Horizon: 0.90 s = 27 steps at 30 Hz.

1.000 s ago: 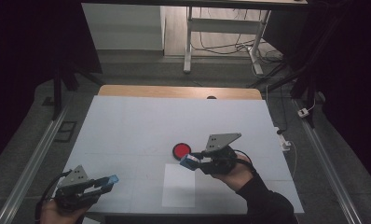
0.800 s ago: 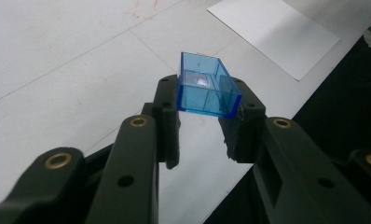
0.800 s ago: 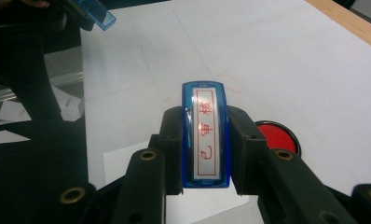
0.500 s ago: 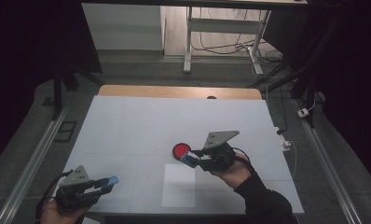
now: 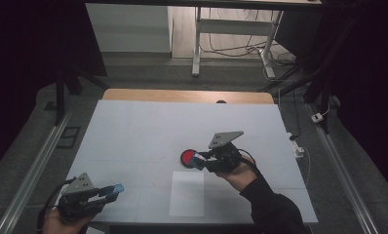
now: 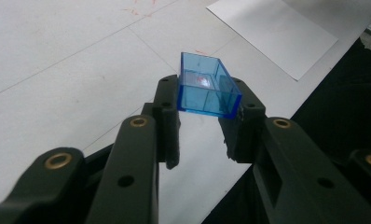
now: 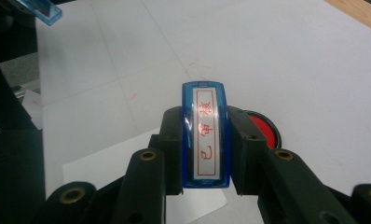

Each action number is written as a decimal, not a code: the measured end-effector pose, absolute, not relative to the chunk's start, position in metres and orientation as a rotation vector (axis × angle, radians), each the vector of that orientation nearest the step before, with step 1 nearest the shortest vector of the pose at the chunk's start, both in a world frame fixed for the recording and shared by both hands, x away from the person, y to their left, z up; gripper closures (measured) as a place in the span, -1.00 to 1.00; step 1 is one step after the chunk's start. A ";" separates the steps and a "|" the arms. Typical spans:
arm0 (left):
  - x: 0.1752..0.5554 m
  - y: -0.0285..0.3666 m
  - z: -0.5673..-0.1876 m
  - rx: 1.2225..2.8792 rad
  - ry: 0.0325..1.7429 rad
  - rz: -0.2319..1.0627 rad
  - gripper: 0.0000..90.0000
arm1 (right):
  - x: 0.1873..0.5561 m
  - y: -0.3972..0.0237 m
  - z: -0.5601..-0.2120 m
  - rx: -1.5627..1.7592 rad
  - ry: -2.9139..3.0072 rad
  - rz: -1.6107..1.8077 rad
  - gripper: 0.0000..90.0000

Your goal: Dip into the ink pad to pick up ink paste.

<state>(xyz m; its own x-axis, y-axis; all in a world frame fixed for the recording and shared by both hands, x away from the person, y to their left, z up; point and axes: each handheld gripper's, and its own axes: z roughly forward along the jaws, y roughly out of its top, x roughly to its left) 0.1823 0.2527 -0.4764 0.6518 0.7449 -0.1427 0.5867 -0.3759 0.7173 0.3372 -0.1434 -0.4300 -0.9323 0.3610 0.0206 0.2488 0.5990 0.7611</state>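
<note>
Right gripper clamped on a blue stamp with red characters, held just beside the red ink pad on the white table, left gripper gripping the stamp's clear blue cap near the table's front left corner, white paper sheet lying between them.

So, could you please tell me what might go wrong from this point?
1. The stamp sits between the right gripper's fingers beside the red ink pad; it might dip off-centre and ink unevenly.
2. The blue cap is held only at the tips of the left gripper, near the table's edge, so it could slip and fall.
3. The paper lies loose and may shift when stamped.
</note>
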 end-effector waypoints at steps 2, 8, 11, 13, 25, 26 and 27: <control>0.182 0.252 -0.476 2.100 1.027 0.263 0.52 | 0.340 -0.142 -0.431 0.523 2.683 1.239 0.55; 0.182 0.252 -0.477 2.102 1.028 0.263 0.52 | 0.351 -0.135 -0.438 0.555 2.682 1.210 0.55; 0.182 0.252 -0.476 2.103 1.028 0.264 0.52 | 0.356 -0.131 -0.442 0.572 2.686 1.188 0.55; 0.182 0.252 -0.477 2.102 1.028 0.264 0.52 | 0.360 -0.128 -0.444 0.587 2.686 1.181 0.55; 0.182 0.252 -0.477 2.105 1.027 0.268 0.52 | 0.382 -0.119 -0.461 0.646 2.704 1.101 0.55; 0.182 0.252 -0.477 2.105 1.027 0.269 0.52 | 0.384 -0.118 -0.462 0.650 2.705 1.096 0.55; 0.182 0.252 -0.476 2.105 1.026 0.269 0.52 | 0.386 -0.118 -0.464 0.657 2.707 1.092 0.55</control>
